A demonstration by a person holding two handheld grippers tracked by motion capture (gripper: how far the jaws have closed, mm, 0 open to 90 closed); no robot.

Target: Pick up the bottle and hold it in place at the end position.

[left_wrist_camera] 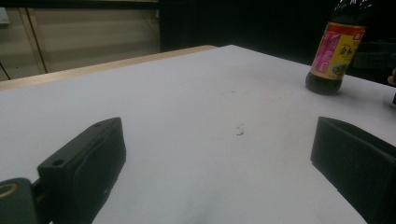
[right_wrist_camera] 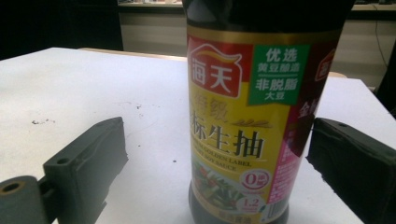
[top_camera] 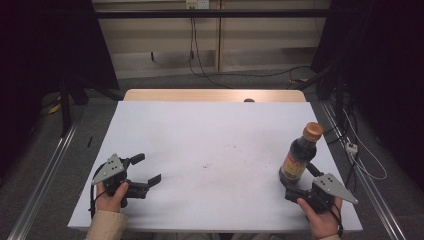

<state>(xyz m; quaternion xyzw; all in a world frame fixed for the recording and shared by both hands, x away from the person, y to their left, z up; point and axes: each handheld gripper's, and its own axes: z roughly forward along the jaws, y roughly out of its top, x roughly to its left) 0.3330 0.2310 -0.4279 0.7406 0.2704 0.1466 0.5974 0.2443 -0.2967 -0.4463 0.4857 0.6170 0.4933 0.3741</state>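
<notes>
One bottle [top_camera: 301,155] and two tongs are counted on one white desk [top_camera: 210,150]. The bottle, dark with an orange cap and a yellow-and-red label, is seen standing upright near the desk's right edge. It stands between the jaws of the right tongs [top_camera: 298,179], which are spread wide; in the right gripper view a gap of desk is visible between the bottle [right_wrist_camera: 247,121] and the left jaw, while the right jaw lies just beside the label, and contact there cannot be told. The right tongs are held low at the desk's near right corner by the right hand [top_camera: 320,217], pointed forward toward the bottle's base. The left tongs [top_camera: 147,170] are held well apart from the bottle, at the near left, by the left hand [top_camera: 111,199], whose sleeve enters from below; their jaws are spread wide with nothing between them, aimed across the desk toward the bottle [left_wrist_camera: 334,53].
</notes>
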